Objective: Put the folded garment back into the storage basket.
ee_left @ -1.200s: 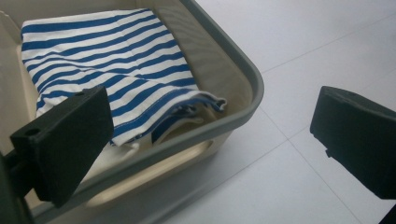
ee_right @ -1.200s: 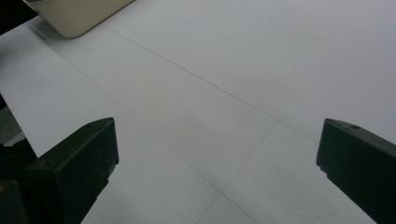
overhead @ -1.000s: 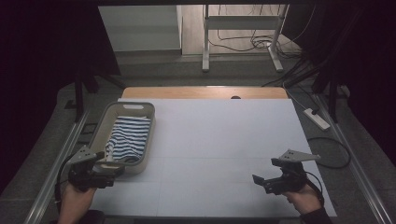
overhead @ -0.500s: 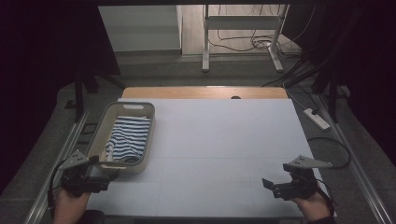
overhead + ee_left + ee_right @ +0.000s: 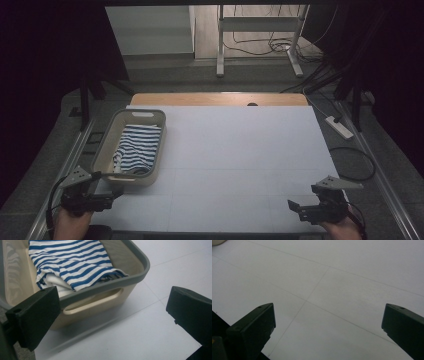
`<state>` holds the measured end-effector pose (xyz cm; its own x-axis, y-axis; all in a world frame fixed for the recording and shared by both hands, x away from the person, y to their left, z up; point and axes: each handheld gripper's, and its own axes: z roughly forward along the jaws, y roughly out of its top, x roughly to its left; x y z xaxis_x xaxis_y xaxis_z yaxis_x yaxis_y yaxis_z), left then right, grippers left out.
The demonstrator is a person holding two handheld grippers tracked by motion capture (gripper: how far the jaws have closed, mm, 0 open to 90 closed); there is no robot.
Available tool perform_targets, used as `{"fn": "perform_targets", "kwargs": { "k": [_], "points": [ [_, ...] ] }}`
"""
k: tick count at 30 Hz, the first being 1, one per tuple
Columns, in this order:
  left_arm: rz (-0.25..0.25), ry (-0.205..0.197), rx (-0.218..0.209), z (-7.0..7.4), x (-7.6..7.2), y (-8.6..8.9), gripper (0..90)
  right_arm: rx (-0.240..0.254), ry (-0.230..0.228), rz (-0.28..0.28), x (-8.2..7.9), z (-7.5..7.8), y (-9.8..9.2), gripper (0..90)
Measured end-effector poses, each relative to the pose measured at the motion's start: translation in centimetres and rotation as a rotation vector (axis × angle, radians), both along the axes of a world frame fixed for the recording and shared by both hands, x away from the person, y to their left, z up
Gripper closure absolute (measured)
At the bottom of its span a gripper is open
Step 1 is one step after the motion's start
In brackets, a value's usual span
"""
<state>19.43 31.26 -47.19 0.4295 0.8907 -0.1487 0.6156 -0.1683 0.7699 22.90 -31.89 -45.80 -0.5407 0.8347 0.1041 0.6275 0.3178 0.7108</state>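
While the person's two forearms are coming in from the bottom of the high view, the left gripper [image 5: 112,197] is sitting at the near left corner of the white table [image 5: 240,150], just beside the near end of a beige basket [image 5: 107,150]; the right gripper [image 5: 295,207] is resting low at the near right corner, well apart from the basket; the left hand [image 5: 70,222] and the right hand [image 5: 340,227] are each wrapping the rear of their tool, and a grey three-cornered plate is riding on top of each.

Seen along the left gripper's own jaws, the two black jaws are standing wide apart with nothing between them but table and basket; the basket's grey rim [image 5: 140,270] and its slotted handle [image 5: 92,302] are lying just ahead of the left jaw; whether that jaw is touching the basket wall I cannot tell.

Inside the basket a blue-and-white striped garment [image 5: 75,262] is lying crumpled, with a plain white fold [image 5: 56,282] showing beneath it at the near end; in the high view the garment [image 5: 135,147] is filling the middle and near part of the basket, whose far end is showing bare bottom.

Along the right gripper's jaws, both are likewise spread wide and holding nothing; beneath them the white surface [image 5: 337,290] is showing faint seam lines crossing.

Beyond the table, a white power strip [image 5: 339,127] is lying on the grey floor at the right, with cables trailing near it.
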Motion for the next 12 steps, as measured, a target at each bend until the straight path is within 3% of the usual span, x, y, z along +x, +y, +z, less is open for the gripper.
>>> {"fn": "perform_targets", "kwargs": {
  "k": [7,12],
  "points": [
    [0.004,0.034,0.011,-0.57,-0.23,0.08,0.0,-0.003,-0.006,-0.015,-0.67,0.20,-0.24,0.0],
    [0.011,0.031,0.000,-0.57,-0.18,0.16,0.0,-0.010,-0.008,-0.014,-0.78,0.21,-0.23,0.0]
  ]
}}
